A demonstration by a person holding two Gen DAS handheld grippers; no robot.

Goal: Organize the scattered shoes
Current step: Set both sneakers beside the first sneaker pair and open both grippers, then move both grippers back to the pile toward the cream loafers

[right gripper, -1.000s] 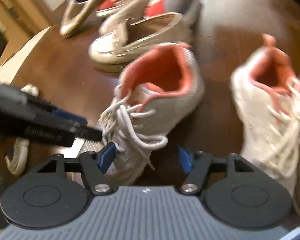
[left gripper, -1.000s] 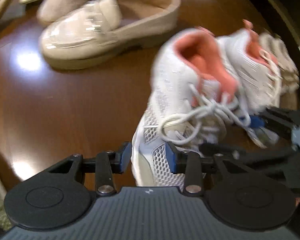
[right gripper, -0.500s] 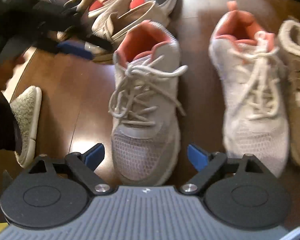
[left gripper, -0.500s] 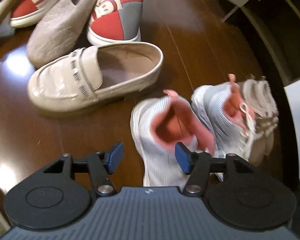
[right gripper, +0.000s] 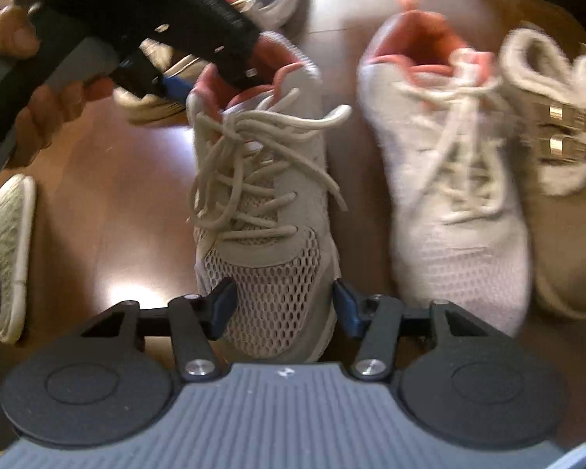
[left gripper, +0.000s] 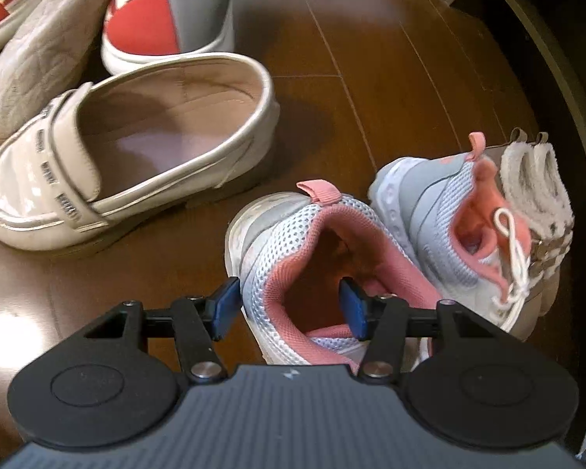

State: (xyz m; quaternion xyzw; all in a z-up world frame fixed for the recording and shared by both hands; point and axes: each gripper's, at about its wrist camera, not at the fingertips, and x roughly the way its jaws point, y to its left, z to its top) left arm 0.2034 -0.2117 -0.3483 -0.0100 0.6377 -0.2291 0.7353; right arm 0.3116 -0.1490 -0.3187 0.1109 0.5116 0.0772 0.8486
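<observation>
In the left wrist view the left tool [left gripper: 289, 308] sits low in the frame with its jaws closing around the collar wall of the near sneaker [left gripper: 293, 258]: one blue pad lies outside the mesh side, the other inside the pink-lined opening. The pads look close to the wall, but whether they press on it cannot be told. Just right of this shoe stands the second sneaker [left gripper: 441, 211], heel toward the top of the frame, and a fleece-lined boot [left gripper: 535, 179] touches it at the right edge. In the upper left lies a cream loafer [left gripper: 109, 164], with a quilted slipper [left gripper: 39, 62] and a red and grey cartoon shoe [left gripper: 164, 15] above it, all on the dark wooden floor [left gripper: 390, 78].

In the right wrist view the right tool [right gripper: 281, 308] is closing over the mesh toe of the near sneaker [right gripper: 261, 203], a pad at either side of the toe, contact unclear. The left tool [right gripper: 175, 86], held by the person's hand [right gripper: 43, 90], reaches into that shoe's collar at upper left. The second sneaker [right gripper: 449, 179] lies blurred to the right, beside the boot [right gripper: 558, 125]. A fuzzy slipper [right gripper: 8, 250] rests at the left edge.
</observation>
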